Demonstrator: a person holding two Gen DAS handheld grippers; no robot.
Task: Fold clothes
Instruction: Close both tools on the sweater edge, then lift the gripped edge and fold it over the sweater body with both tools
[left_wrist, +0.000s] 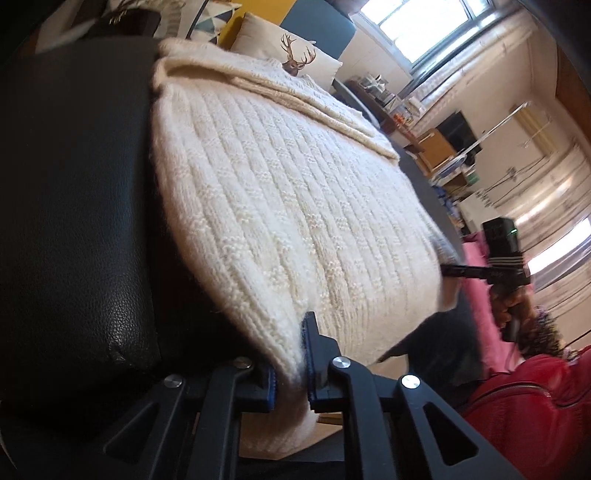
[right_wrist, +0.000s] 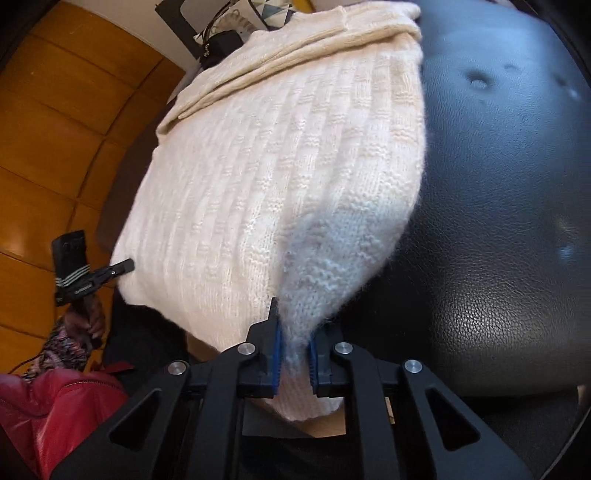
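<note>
Left wrist view, left to right. Left third of the frame: the black leather seat, grained and creased, which carries the work. Centre: the cream knitted sweater, ribbed, spread over that seat, with a folded band of knit lying across its far end in the upper centre. Bottom centre: our left gripper, its blue-padded jaws nearly closed and pinching the sweater's near hem. We judge the corner is held so the near edge can be carried over the body of the garment.

Right of centre: our right gripper, seen from outside, its dark fingers reaching into the sweater's other near corner. The hand around its handle shows below, above a red jacket at lower right.

Room, upper part of the frame: a pillow with a deer print behind the sweater, a window at the top right, and cluttered shelves along the far wall.

Right wrist view, left to right. Left: wooden floor in large orange-brown panels. Lower left shows the left gripper again at the sweater's edge, with a patterned sleeve beneath it. Centre: the sweater, and at bottom centre the right gripper's jaws are nearly closed on a gathered fold of fuzzy knit. Right: black leather, dimpled with button tufts.

With both corners gripped, we judge a lengthwise fold is starting. The hem is raised, the rest is flat.
</note>
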